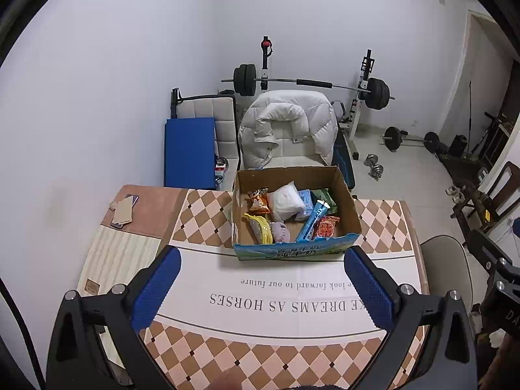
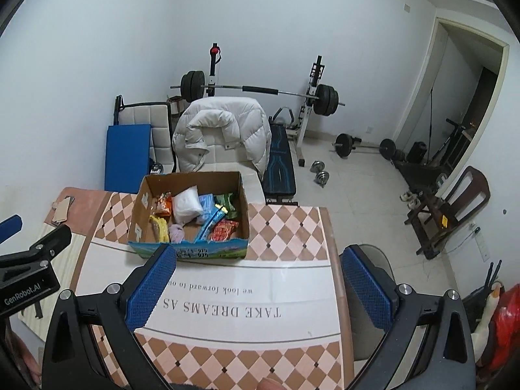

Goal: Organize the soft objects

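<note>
An open cardboard box point(image 1: 349, 204) stands on the far middle of the table point(image 1: 260, 292). In it lie several soft items: a white pouch point(image 1: 287, 203), an orange snack bag point(image 1: 258, 201), a yellow pack point(image 1: 260, 227), a pale purple cloth point(image 1: 280, 230), a blue tube pack point(image 1: 312, 222) and a red bag point(image 1: 326, 227). My left gripper point(image 1: 263, 287) is open and empty, held above the table short of the box. My right gripper point(image 2: 258, 284) is open and empty, to the right of the box point(image 2: 139, 208), over the table's right part.
A white padded jacket point(image 1: 286, 130) hangs on a chair behind the table. A blue mat point(image 1: 190, 151), a barbell rack point(image 1: 308, 83) and dumbbells point(image 1: 373, 164) stand beyond. A phone and cardboard point(image 1: 123, 213) lie at the table's far left. A grey chair point(image 1: 445, 269) stands at the right.
</note>
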